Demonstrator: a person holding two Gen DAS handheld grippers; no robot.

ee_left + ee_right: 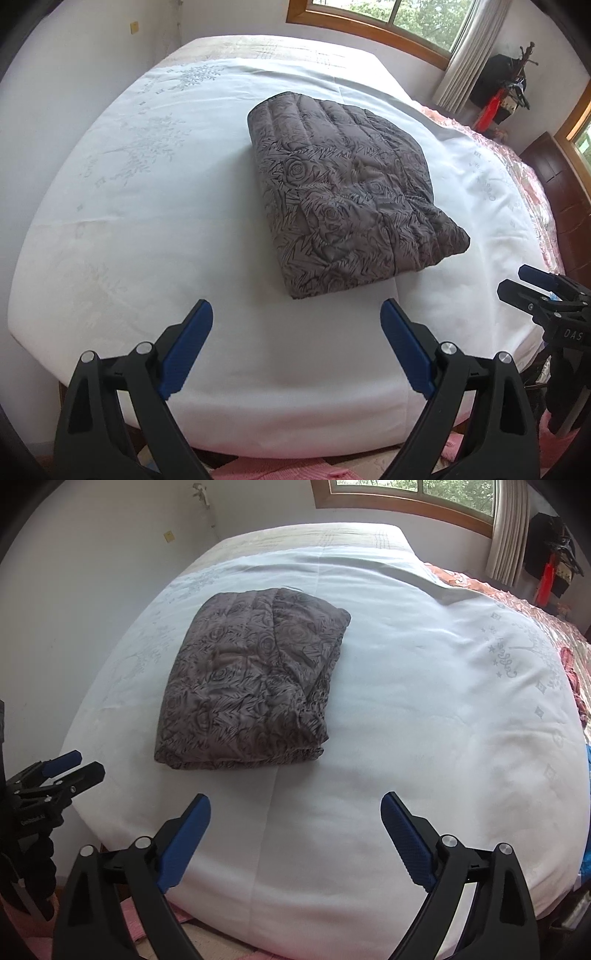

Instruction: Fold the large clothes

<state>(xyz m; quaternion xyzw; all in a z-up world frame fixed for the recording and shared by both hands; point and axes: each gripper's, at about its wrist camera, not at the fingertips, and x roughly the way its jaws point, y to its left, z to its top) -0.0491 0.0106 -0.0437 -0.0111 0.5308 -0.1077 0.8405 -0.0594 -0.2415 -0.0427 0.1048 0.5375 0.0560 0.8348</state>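
Note:
A grey-brown quilted garment with a rose print [347, 192] lies folded into a thick rectangle on the white bed sheet [147, 221]. The right wrist view shows the same folded garment [251, 690] left of centre. My left gripper [295, 314] hovers above the near edge of the bed, open, with nothing between its blue pads. My right gripper [295, 806] stands open and empty too, short of the garment. Each gripper shows in the other's view: the right gripper [517, 284] at the right edge, the left gripper [85, 764] at the left edge.
The bed [406, 664] has a pink floral cover [532, 192] along its right side and a dark wooden headboard [561, 177]. A window with a curtain [465, 55] is behind. A coat stand with dark and red items [506, 92] stands in the corner. Pink fabric [295, 469] lies below the near bed edge.

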